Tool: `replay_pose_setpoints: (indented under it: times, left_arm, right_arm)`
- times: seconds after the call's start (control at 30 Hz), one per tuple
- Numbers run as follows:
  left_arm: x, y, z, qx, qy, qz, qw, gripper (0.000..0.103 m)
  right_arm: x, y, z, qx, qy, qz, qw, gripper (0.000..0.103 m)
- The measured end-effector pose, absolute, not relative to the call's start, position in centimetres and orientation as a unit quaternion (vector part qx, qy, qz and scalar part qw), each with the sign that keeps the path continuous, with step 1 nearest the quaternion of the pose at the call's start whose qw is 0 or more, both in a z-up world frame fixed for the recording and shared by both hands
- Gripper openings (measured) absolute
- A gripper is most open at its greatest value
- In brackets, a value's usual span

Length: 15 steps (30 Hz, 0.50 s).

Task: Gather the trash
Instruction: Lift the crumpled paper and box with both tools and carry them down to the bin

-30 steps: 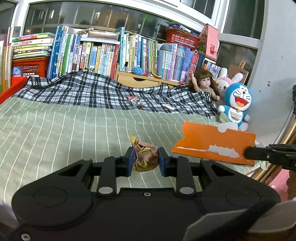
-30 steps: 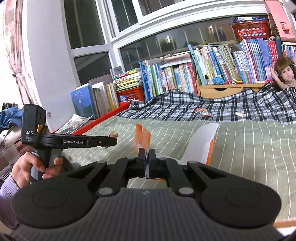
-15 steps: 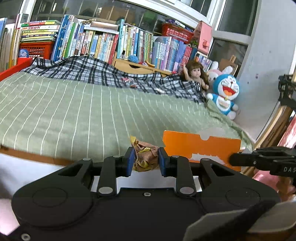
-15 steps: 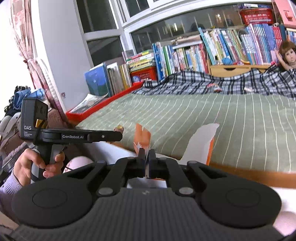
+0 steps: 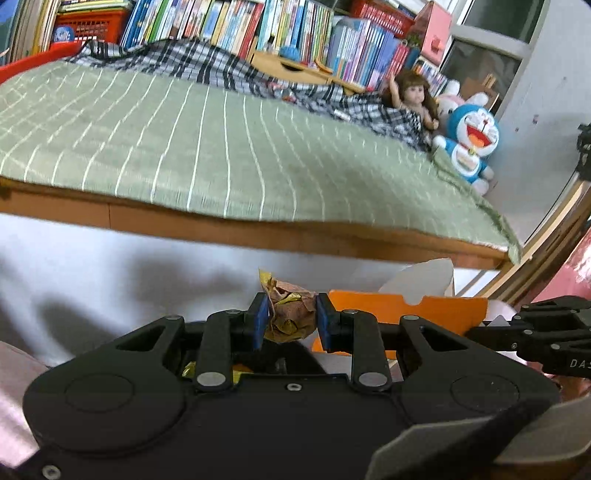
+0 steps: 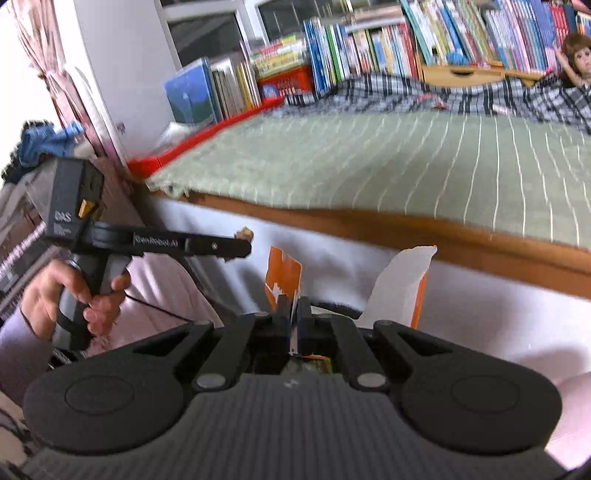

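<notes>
The left tool was found clamped on a crumpled wrapper, brown and yellow, which was pinched between the two blue pads and stood proud above them. The right tool was found fully closed on a torn orange carton, gripped by a thin edge; a white inner flap of the same carton was seen rising to the right of the grip. In the left wrist view, the carton was observed just right of the wrapper, with the right tool's black body entering from the right edge. In the right wrist view, the left tool was seen at the left, held by a hand in a pale sleeve, with a scrap of the wrapper visible at its tip. Both pieces of trash were held off the bed, in front of and below its wooden edge, against the white side panel. The bed was noted as covered in a green striped sheet, with a plaid blanket at the far side. Rows of books, a doll and a blue plush toy were recorded at the far right. The frames were somewhat blurred.
</notes>
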<state>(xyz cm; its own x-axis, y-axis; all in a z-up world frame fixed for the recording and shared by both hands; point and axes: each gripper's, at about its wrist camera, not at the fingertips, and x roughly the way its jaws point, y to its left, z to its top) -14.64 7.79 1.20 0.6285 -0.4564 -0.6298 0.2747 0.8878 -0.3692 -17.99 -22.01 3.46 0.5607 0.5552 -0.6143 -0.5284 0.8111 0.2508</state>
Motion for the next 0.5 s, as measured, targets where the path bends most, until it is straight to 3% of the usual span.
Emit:
replay_pose_setpoints:
  times: [0.5]
  left_arm:
    - [-10.4, 6.5, -6.7, -0.101, 0.482, -0.188, 0.850, 0.026]
  right_arm:
    - [-13.1, -18.7, -2.4, -0.055, 0.465, 0.328, 0.820, 0.006]
